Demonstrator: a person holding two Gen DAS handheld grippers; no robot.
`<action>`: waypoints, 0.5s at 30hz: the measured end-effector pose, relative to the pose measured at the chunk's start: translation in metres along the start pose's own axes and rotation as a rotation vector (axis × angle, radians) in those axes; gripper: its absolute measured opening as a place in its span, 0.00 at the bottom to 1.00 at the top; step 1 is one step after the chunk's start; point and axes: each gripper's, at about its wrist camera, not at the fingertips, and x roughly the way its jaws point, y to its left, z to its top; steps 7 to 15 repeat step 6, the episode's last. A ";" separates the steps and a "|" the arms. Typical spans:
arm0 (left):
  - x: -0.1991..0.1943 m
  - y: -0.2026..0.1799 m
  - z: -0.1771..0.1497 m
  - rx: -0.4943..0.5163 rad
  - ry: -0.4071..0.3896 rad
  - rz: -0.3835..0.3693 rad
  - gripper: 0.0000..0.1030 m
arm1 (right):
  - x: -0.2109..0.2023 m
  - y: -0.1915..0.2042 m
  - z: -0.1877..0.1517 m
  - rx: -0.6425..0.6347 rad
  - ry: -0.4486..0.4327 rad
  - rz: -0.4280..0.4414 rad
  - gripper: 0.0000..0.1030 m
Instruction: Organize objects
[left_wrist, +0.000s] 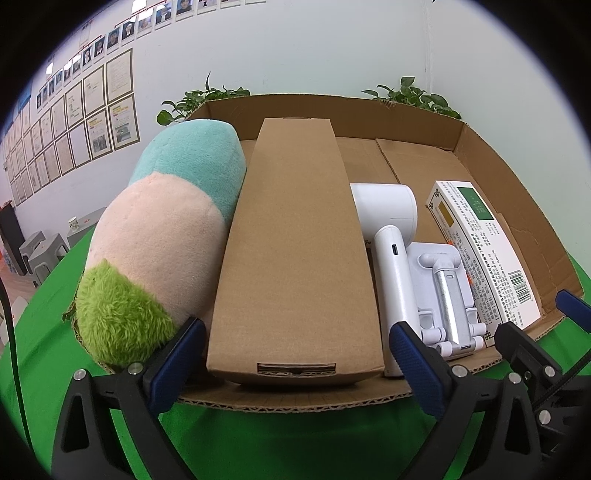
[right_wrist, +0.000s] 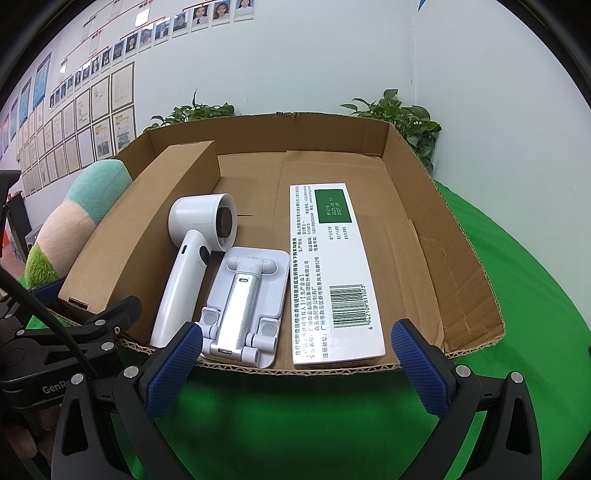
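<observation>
A shallow cardboard tray (left_wrist: 517, 206) on a green cloth holds everything. From left to right lie a plush toy (left_wrist: 159, 236) in teal, pink and green, a long brown box (left_wrist: 295, 240), a white handheld fan (left_wrist: 391, 236), a white folding phone stand (left_wrist: 443, 288) and a white medicine box (left_wrist: 484, 243). My left gripper (left_wrist: 295, 369) is open at the tray's near edge. The brown box's near end sits between its pads without being pressed. My right gripper (right_wrist: 299, 354) is open and empty in front of the phone stand (right_wrist: 247, 295) and medicine box (right_wrist: 332, 266).
Potted plants (right_wrist: 402, 122) stand behind the tray against a white wall hung with framed papers. The tray's right half (right_wrist: 413, 206) is bare cardboard. Green cloth (right_wrist: 517, 295) spreads around it. A black cable (left_wrist: 11, 332) hangs at the left.
</observation>
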 end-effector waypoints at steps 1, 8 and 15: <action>0.000 0.000 0.000 0.000 0.000 0.001 0.96 | 0.000 0.000 0.000 0.000 0.000 0.000 1.00; 0.000 0.000 0.000 0.003 -0.001 0.005 0.97 | 0.000 0.000 0.000 0.000 0.000 0.000 1.00; 0.000 0.000 0.000 0.003 -0.001 0.005 0.97 | 0.000 0.000 0.000 0.000 0.000 0.000 1.00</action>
